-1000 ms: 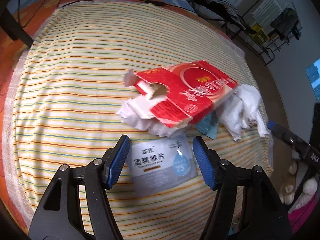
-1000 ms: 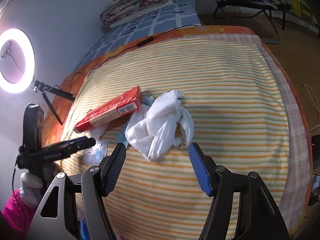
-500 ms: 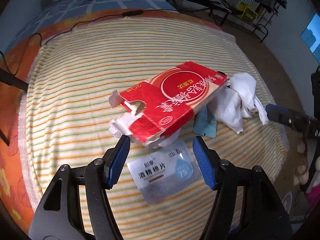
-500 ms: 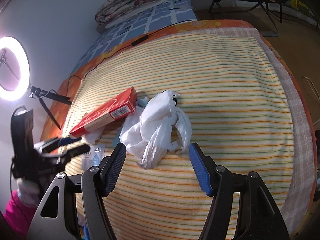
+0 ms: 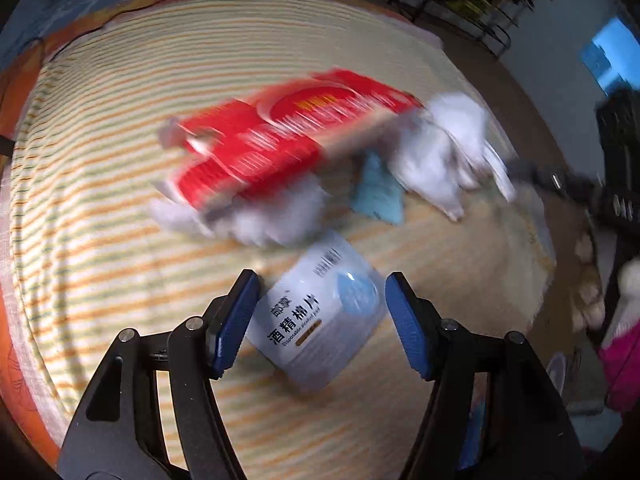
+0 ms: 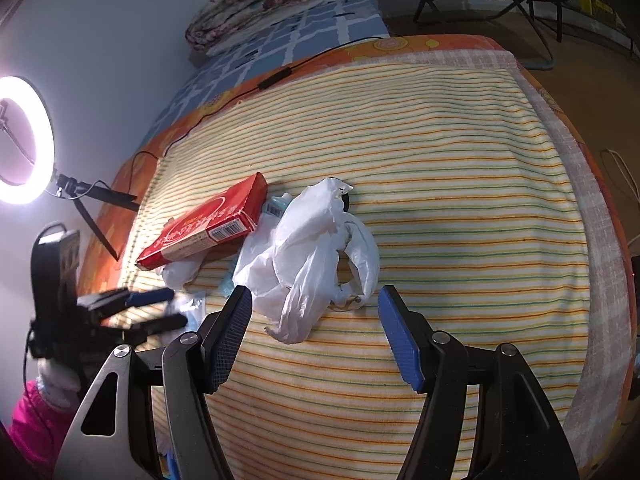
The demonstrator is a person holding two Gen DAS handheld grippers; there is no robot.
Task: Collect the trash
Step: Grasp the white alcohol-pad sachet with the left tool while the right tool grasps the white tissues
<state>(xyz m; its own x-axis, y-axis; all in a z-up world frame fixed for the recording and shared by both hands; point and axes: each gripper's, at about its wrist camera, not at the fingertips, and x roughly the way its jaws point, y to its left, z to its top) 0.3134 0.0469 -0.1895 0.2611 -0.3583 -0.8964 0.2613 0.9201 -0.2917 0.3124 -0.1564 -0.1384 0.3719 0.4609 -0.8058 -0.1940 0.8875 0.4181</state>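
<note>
trash lies clustered on the striped yellow blanket (image 6: 460,152): a flat red cardboard box (image 6: 208,228) on crumpled tissue, a white alcohol-wipe packet (image 5: 320,316) between the left gripper's (image 5: 320,324) parted jaws, a crumpled white plastic bag (image 6: 316,256) before the right gripper's (image 6: 316,336) parted jaws.

Landmark: white plastic bag (image 6: 320,256), crumpled on the striped blanket (image 6: 460,184).

- Right gripper (image 6: 316,332): jaws wide apart, blue pads on either side of the bag's near end, not touching it.
- Red carton (image 6: 206,228): just left of the bag, lying flat, barcode end toward it.
- Crumpled white tissue (image 6: 180,274): under the carton's near end, left of the bag.
- Small blue packet (image 6: 276,205): between carton and bag, mostly hidden.
- Left gripper (image 6: 160,309): well left of the bag, blurred, fingers apart.
- Ring light (image 6: 24,140): far left, lit.
- Folded quilt (image 6: 256,4): far beyond the bag.
- Black cable (image 6: 276,78): beyond the bag, across the blanket's far edge.
</note>
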